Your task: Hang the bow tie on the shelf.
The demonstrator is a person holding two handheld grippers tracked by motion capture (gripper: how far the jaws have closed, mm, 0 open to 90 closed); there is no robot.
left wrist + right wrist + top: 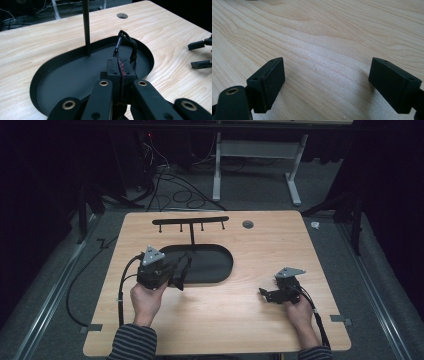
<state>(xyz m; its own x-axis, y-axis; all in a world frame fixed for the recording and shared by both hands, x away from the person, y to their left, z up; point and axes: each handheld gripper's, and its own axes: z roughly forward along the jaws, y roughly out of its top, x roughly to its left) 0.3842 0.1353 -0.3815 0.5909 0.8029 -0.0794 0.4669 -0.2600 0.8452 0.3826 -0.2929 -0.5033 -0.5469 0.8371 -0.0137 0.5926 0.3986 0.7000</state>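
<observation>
Left gripper (121,68) pinches carabiner strap (125,45), which rises above tray (50,72).

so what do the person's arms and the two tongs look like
Both tongs, left and right, are black, each topped by a grey three-cornered plate and trailing a black cable. Their pads are flat black blocks on arms with brass-coloured rivets. The sleeves are dark with thin light stripes.

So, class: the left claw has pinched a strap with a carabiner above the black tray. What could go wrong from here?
1. The left claw grips only the strap's edge, so it could slip and drop into the tray.
2. The carabiner hangs loose near the stand's post and might snag on it.
3. The right claw rests open, too far off to catch a drop.
</observation>
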